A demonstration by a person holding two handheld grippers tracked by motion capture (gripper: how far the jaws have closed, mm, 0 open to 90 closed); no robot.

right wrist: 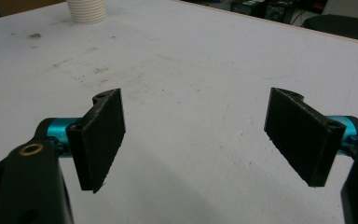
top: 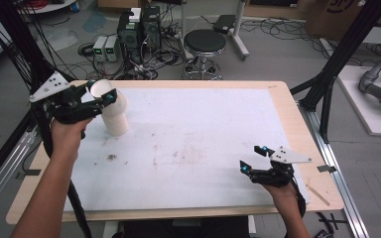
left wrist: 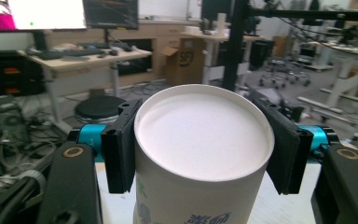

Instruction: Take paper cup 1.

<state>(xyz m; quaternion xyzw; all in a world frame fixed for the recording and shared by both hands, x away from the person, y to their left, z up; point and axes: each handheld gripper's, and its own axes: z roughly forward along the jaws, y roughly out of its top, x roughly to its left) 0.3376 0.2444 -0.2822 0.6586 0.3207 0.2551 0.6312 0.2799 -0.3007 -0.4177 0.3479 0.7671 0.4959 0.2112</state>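
Observation:
At the table's far left, my left gripper is shut on a white paper cup, lifted and tilted above a ribbed white stack of cups. In the left gripper view the cup has blue print low on its side, and the black pads press on both sides near its rim, with the left gripper around it. My right gripper rests near the front right of the table, and in its own view the right gripper is open with nothing between its jaws. The stack of cups stands far off.
A white mat with a few dark smudges covers the wooden table. Beyond the far edge are a black stool, computer boxes and cables on the floor. Black frame posts stand at both sides.

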